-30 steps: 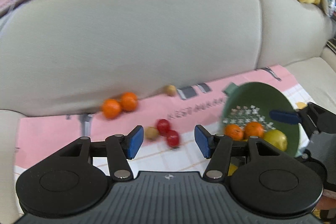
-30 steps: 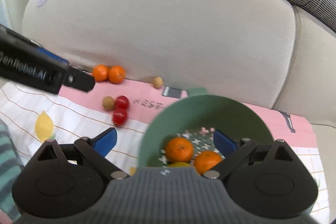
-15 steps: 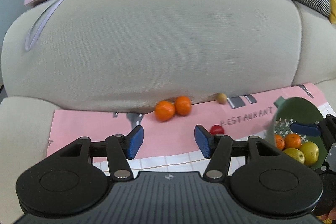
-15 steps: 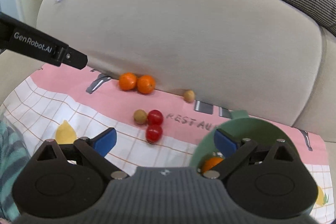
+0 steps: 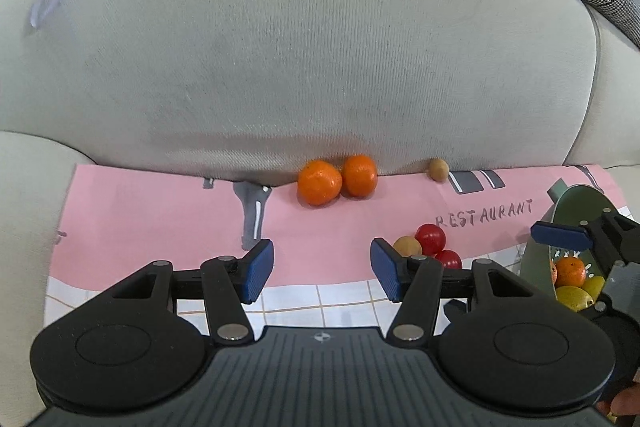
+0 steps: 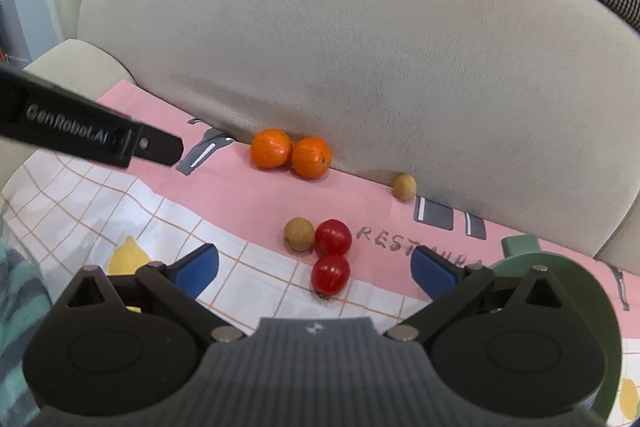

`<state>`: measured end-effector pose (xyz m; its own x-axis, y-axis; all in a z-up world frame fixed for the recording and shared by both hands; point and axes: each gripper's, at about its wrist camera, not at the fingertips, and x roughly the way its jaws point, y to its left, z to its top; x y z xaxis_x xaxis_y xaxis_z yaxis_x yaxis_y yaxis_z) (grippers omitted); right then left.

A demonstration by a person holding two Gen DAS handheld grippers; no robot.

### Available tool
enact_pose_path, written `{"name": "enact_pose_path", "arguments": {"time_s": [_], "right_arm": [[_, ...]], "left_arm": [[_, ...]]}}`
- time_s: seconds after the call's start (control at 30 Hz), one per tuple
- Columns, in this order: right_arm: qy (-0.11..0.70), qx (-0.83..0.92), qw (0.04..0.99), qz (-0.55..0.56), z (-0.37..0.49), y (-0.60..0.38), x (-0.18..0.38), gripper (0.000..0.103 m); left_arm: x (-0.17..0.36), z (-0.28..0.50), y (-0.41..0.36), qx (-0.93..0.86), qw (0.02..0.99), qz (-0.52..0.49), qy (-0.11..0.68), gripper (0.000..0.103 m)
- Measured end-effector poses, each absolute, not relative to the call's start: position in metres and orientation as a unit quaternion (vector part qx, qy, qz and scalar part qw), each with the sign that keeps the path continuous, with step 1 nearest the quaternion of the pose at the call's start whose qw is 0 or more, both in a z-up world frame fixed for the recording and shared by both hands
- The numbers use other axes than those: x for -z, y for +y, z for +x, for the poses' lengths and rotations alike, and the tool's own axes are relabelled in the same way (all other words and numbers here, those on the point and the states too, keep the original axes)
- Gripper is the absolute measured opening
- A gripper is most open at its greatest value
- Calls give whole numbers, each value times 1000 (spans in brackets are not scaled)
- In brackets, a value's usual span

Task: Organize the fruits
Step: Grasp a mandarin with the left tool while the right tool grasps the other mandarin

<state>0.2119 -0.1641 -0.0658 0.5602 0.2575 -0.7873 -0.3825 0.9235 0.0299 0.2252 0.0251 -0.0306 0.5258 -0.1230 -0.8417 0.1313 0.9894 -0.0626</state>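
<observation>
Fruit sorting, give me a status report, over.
Left gripper open, empty. Right gripper open, beside the green bowl. Two oranges, two red fruits, two brown fruits loose on the cloth. Nothing blocking.

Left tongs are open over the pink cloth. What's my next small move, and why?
Probably ease the left tongs forward to the two oranges against the cushion: they lie straight ahead, loose, outside the green bowl.

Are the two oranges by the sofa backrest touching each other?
Touching. The right wrist view shows the left orange pressed against the right orange with no gap; the left wrist view agrees.
</observation>
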Motion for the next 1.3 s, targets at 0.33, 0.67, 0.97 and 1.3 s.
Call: {"name": "enact_pose_path", "arguments": {"time_s": [0.33, 0.67, 0.97, 1.3], "right_arm": [[429, -175, 886, -26, 245, -168, 84, 96], [435, -194, 879, -23, 276, -154, 105, 79], [428, -212, 878, -30, 302, -139, 119, 61], [419, -229, 876, -63, 328, -124, 136, 52]], "left_arm": [[60, 250, 30, 77, 862, -28, 500, 66], [85, 277, 40, 78, 857, -63, 505, 63], [110, 305, 48, 77, 850, -98, 511, 61], [131, 332, 45, 92, 842, -115, 519, 54]]}}
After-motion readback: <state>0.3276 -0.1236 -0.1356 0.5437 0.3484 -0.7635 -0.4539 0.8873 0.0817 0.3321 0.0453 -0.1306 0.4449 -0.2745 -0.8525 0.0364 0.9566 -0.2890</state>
